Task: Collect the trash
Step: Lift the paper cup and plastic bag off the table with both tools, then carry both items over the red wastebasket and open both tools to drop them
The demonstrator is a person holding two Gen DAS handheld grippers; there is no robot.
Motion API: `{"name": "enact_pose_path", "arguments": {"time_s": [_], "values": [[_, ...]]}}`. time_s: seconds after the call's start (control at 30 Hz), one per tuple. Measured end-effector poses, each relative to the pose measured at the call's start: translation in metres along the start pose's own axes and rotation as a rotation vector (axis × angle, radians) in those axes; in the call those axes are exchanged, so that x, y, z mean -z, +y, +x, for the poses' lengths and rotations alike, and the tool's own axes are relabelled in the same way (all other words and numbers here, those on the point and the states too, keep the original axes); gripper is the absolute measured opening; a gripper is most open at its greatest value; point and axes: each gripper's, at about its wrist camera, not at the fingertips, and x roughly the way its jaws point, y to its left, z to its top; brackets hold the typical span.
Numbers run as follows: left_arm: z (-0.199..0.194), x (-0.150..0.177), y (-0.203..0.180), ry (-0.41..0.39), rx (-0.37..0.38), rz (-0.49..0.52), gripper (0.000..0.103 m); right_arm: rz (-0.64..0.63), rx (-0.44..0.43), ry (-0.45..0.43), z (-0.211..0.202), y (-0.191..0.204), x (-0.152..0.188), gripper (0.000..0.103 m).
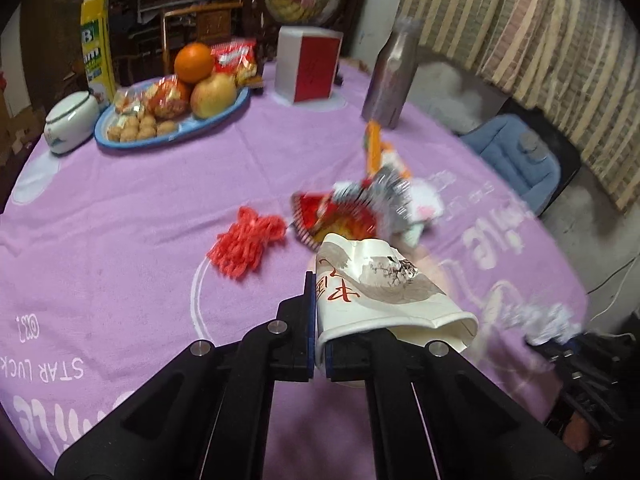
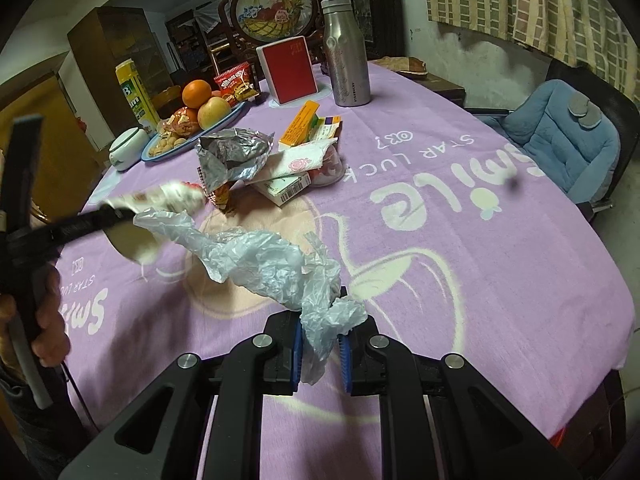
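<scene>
My left gripper (image 1: 319, 340) is shut on the rim of a crushed white paper cup (image 1: 372, 288) with red characters, held above the purple tablecloth (image 1: 120, 216). The cup also shows blurred at the left of the right wrist view (image 2: 176, 196). My right gripper (image 2: 321, 350) is shut on a crumpled clear plastic bag (image 2: 264, 260), which also appears in the left wrist view (image 1: 548, 320). A trash pile lies mid-table: a foil snack wrapper (image 2: 232, 156), a tissue (image 2: 300, 164), small cartons (image 2: 304, 124), and a red mesh net (image 1: 248, 246).
A blue plate (image 1: 224, 114) with fruit and snacks, a white lidded jar (image 1: 70, 120), a yellow box (image 1: 96, 44), a red and white box (image 1: 310, 66) and a steel bottle (image 2: 346, 52) stand at the back. A blue cushioned chair (image 2: 560, 136) is at right.
</scene>
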Motion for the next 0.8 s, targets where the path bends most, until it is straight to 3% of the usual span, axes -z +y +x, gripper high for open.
{"name": "enact_pose_path", "arguments": {"time_s": [0.1,0.33,0.5,0.8], "values": [[-0.012,0.001,-0.015,-0.036,0.022,0.027,0.004,-0.009,0.019,-0.002,-0.011,-0.005,0.007,0.015],[-0.014,0.025,-0.071,0.036,0.122,0.119,0.004,-0.006,0.060,-0.049,-0.044,-0.026,0.023,0.015],[-0.033,0.039,-0.102,-0.039,0.130,0.165,0.004,0.008,0.070,-0.061,-0.061,-0.047,0.042,0.015],[-0.038,0.059,-0.176,-0.032,0.202,0.274,0.004,0.110,0.120,-0.104,-0.101,-0.117,0.079,0.015]]}}
